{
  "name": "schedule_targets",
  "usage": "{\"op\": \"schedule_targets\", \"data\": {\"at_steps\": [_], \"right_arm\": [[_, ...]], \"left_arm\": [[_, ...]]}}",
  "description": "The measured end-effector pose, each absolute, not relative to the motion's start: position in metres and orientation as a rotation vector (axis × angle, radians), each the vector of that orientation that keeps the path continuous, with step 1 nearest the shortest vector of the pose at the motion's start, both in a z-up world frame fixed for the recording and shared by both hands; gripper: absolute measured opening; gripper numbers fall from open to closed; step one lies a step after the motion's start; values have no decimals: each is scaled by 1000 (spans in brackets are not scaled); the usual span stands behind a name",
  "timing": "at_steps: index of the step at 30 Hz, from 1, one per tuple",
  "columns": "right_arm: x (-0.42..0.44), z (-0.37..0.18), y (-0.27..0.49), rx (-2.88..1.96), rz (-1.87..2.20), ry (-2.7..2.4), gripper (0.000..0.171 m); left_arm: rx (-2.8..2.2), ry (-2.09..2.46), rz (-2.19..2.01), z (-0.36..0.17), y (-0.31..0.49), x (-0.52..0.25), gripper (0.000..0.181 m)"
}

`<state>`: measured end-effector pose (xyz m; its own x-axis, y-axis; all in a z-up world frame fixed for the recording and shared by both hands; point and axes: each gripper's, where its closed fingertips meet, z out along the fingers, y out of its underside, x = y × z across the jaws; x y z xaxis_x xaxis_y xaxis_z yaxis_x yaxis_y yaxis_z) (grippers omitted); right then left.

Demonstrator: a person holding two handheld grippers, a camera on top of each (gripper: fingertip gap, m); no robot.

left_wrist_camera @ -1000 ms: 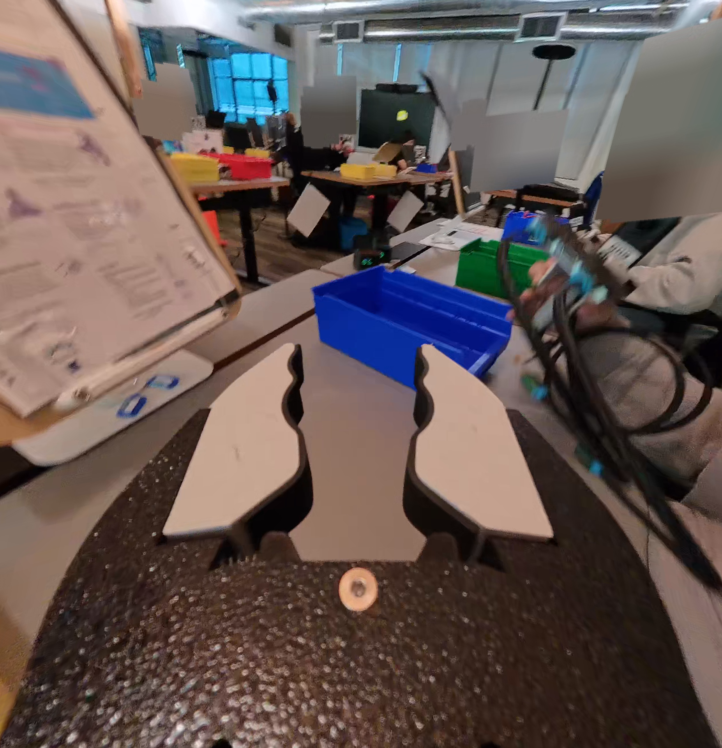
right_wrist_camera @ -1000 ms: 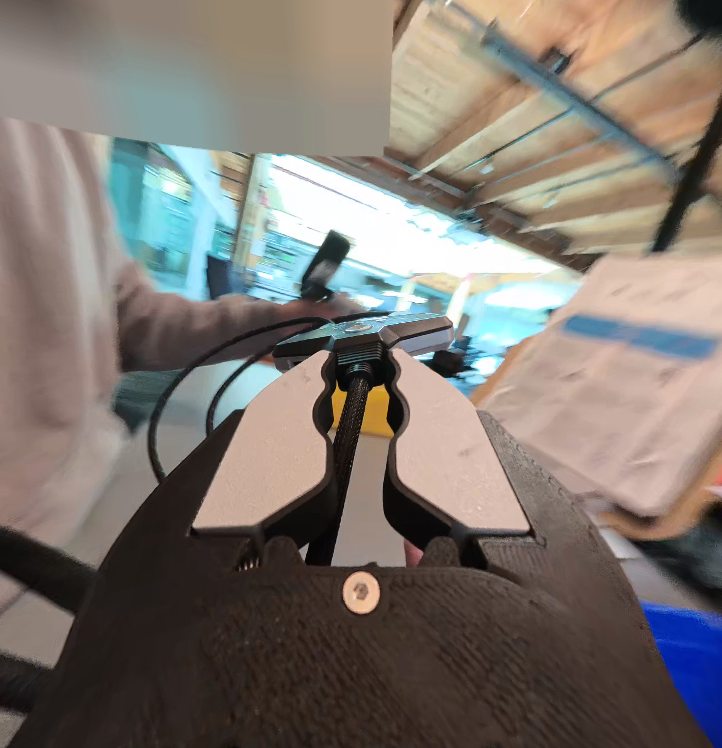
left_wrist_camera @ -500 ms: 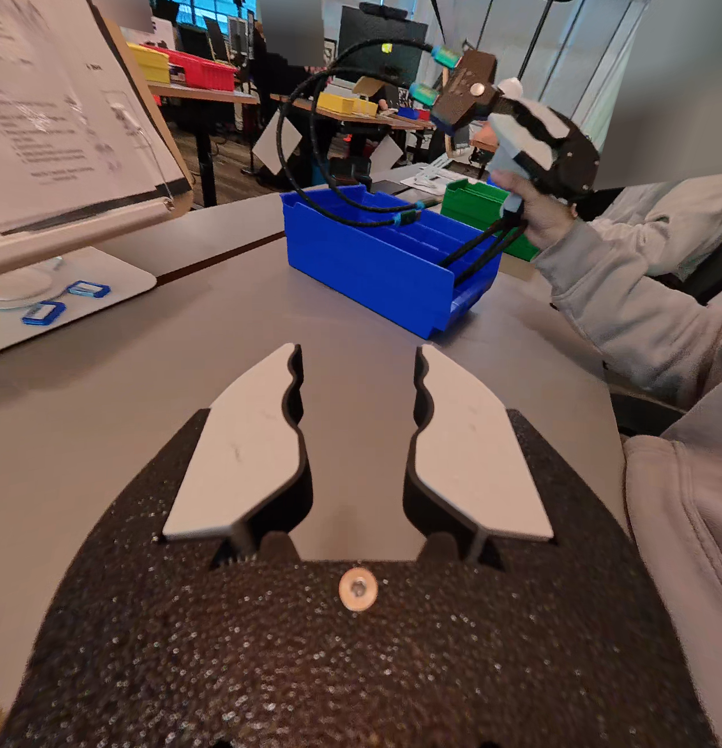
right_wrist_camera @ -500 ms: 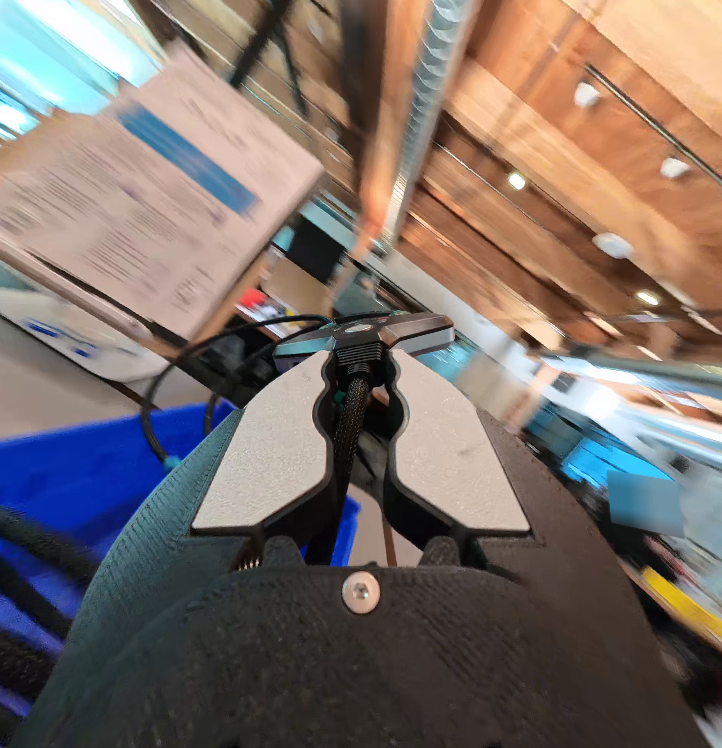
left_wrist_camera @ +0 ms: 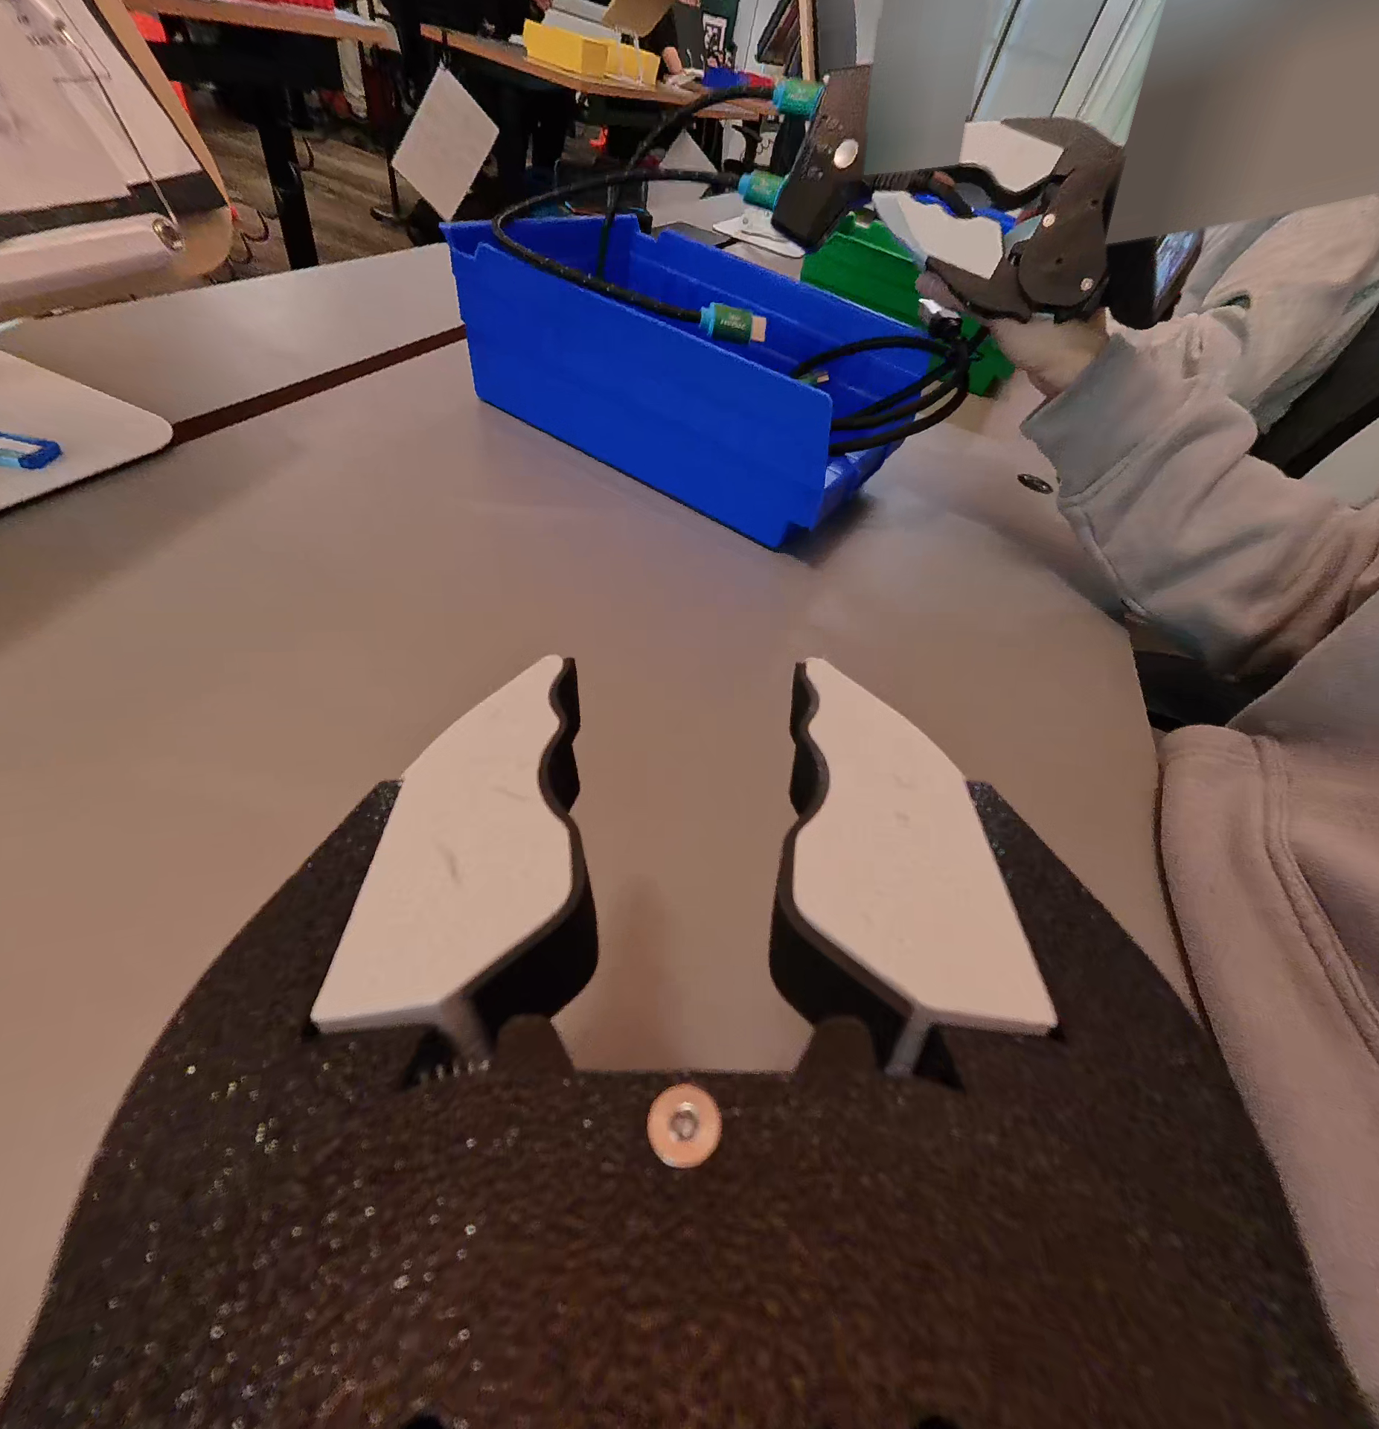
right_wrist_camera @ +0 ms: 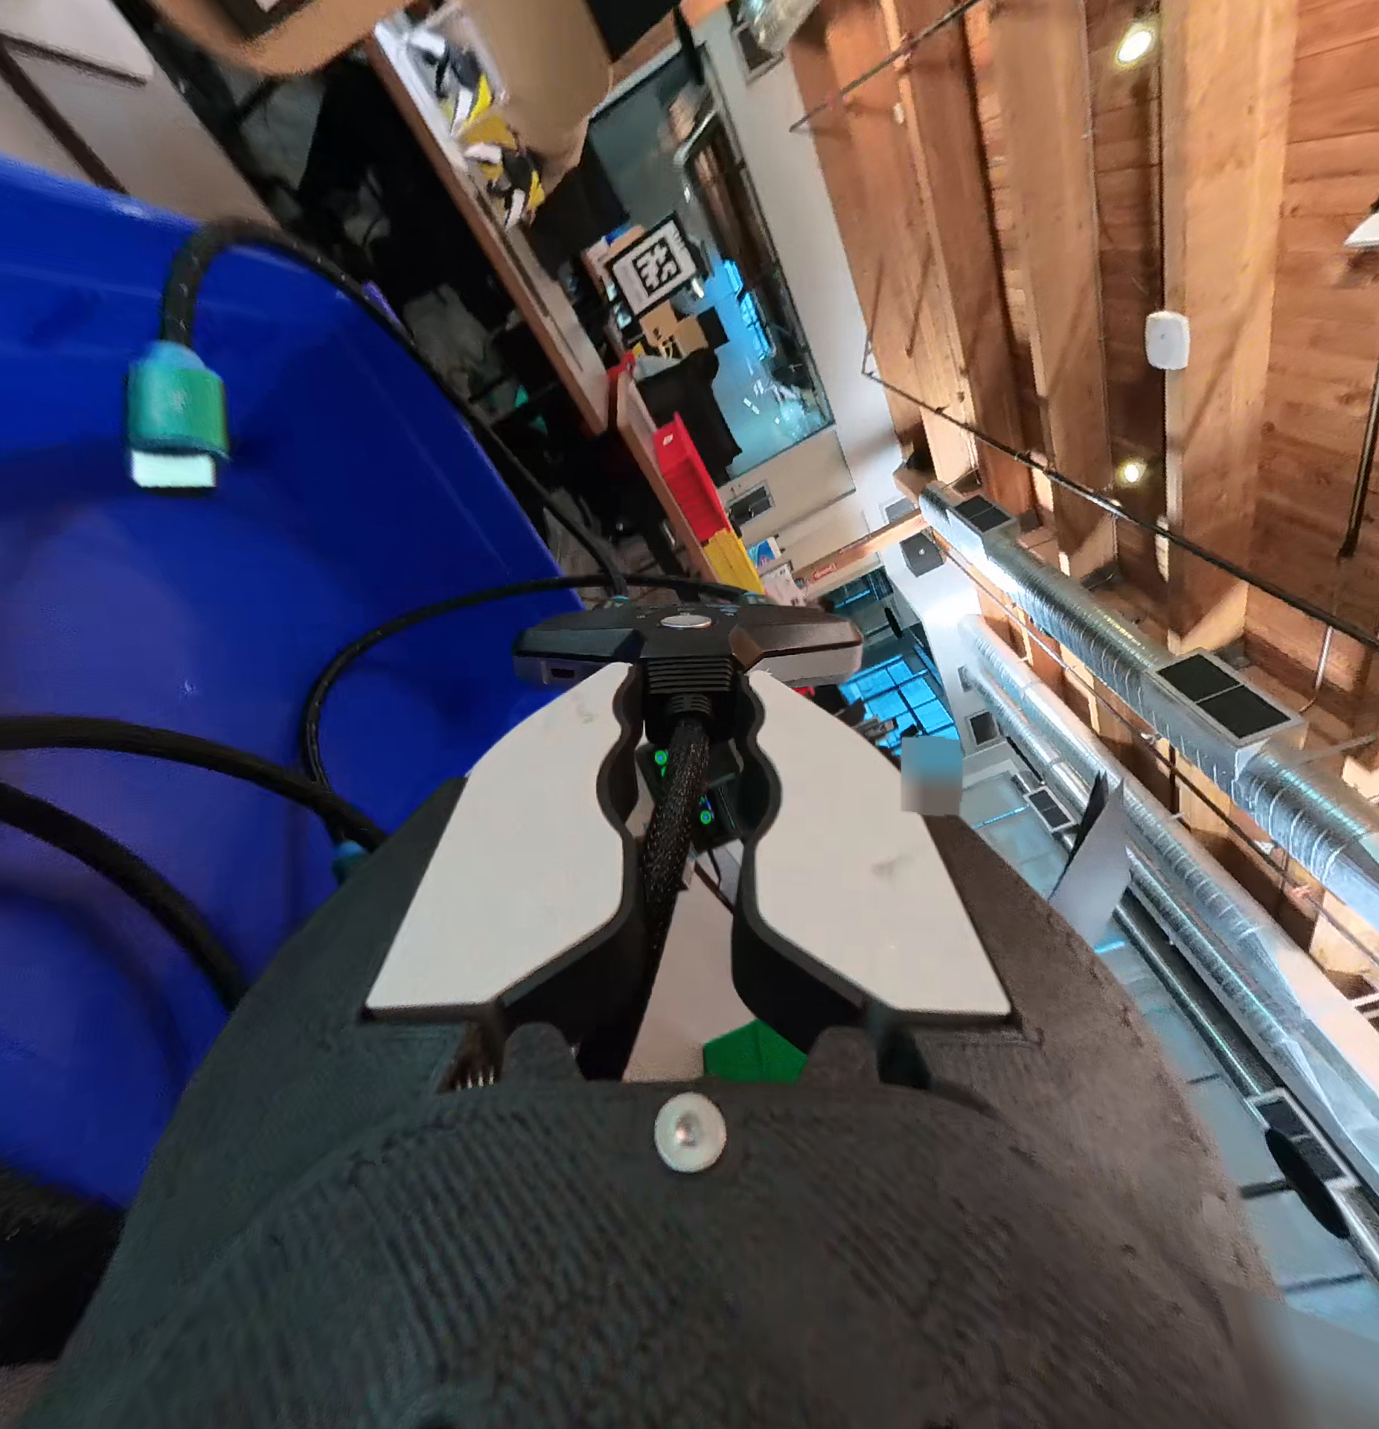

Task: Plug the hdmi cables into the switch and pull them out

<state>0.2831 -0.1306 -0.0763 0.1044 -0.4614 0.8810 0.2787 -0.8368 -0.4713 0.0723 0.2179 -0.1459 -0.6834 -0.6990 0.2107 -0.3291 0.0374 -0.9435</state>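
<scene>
My right gripper is shut on the cable stem of a black HDMI switch and holds it in the air, rolled sideways, above the blue bin. Black braided HDMI cables with teal plugs hang from the switch; one loose teal plug dangles over the bin. In the left wrist view the right gripper, the switch and the cables show at the far right, with a loose plug lying over the bin. My left gripper is open and empty over the grey table.
A green bin stands behind the blue one. A clipboard stand with papers and a white pad sit at the far left. A person's grey sleeve reaches in along the table's right side. Other desks stand behind.
My right gripper has swung the switch and cables up and over to above the blue bin, rolling sideways. My left gripper has tilted down toward the table and stayed open.
</scene>
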Motion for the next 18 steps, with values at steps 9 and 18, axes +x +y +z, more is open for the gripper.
{"op": "schedule_targets", "data": {"at_steps": [9,18], "right_arm": [[281,-100,-170,-1911,-1686,332,22],[287,-60,-91,-2020,-1622,-28,22]], "left_arm": [[-1067,2079,-1668,-159,212,71,52],[-1077,2128,-1695,-166,195,73,52]]}}
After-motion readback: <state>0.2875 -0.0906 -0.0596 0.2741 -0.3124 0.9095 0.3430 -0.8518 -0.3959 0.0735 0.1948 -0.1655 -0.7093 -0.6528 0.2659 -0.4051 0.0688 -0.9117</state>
